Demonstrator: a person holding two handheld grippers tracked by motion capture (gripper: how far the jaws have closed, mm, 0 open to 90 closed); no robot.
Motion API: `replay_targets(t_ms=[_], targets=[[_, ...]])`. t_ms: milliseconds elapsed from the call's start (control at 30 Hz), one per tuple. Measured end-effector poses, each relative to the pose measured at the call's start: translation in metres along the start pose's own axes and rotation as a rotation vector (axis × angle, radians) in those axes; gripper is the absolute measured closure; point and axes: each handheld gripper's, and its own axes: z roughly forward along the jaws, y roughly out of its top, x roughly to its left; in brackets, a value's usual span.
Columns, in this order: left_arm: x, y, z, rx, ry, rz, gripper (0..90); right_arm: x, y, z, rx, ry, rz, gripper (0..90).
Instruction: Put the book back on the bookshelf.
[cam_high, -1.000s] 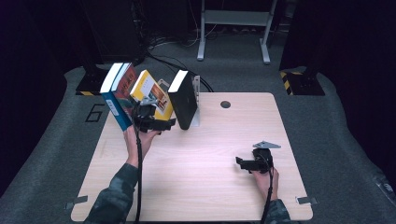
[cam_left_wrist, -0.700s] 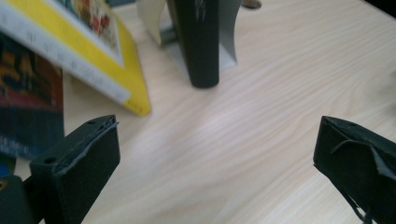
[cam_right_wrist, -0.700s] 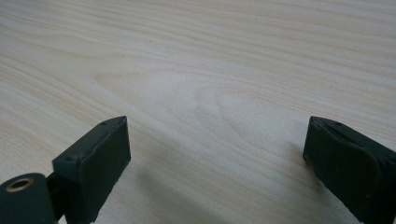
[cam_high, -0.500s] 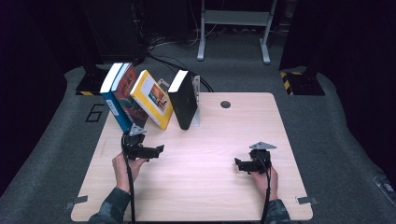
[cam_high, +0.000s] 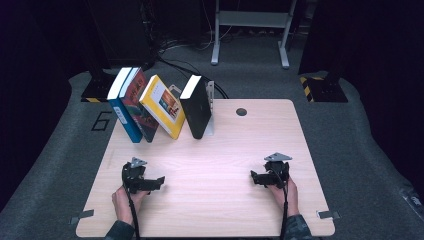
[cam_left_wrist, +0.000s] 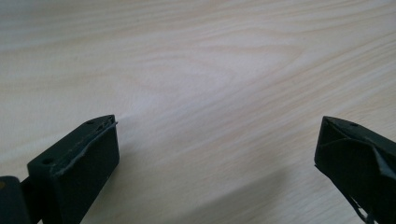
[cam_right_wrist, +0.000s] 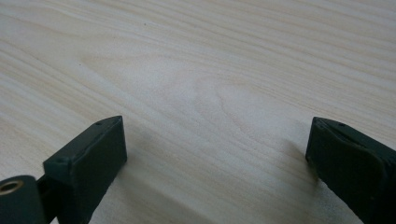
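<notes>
Resting on the desk (cam_high: 210, 165) near its front edge, both tongs gape wide, gripping nothing: left tongs (cam_high: 159, 181) toward the front-left corner, right tongs (cam_high: 254, 178) toward the front-right. Books (cam_high: 150, 107) lean in a row at the back-left edge, well apart from both; black book (cam_high: 196, 107) stands against a bookend (cam_high: 210, 107).

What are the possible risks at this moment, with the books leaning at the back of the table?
1. The blue book, the red book and the yellow book lean tilted in a row; they might slide flat or topple.
2. The blue book sits close to the table edge and might fall off if pushed.
3. The left gripper and the right gripper rest open and far from the books, so neither could catch them.
</notes>
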Motion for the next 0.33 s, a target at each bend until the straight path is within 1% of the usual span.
replay_targets(t_ms=[33,67,100,133,167,200,233,333], targets=[[0.001,-0.003,-0.002,-0.018,0.002,-0.008,0.0,0.000,0.000,0.000,0.000,0.000,0.001,4.5],[0.001,-0.003,-0.002,-0.018,0.002,-0.008,0.0,0.000,0.000,0.000,0.000,0.000,0.001,4.5],[0.001,-0.005,-0.001,-0.040,0.016,0.000,0.0,0.000,0.000,0.000,0.000,-0.001,0.001,4.5],[0.000,-0.007,0.000,-0.047,0.031,0.010,0.0,0.000,0.000,0.000,0.000,-0.001,0.001,4.5],[-0.005,-0.007,0.002,-0.030,0.064,0.049,0.0,0.000,0.000,0.000,0.000,-0.002,0.000,4.1],[-0.005,-0.007,0.002,-0.030,0.064,0.049,0.1,0.000,0.000,0.000,0.000,-0.002,0.000,4.1],[-0.009,-0.007,0.004,-0.017,0.084,0.088,0.0,0.000,0.000,0.000,-0.002,-0.007,0.001,3.6],[-0.010,-0.007,0.004,-0.020,0.081,0.092,0.0,0.001,0.000,0.001,-0.002,-0.011,0.011,3.4]])
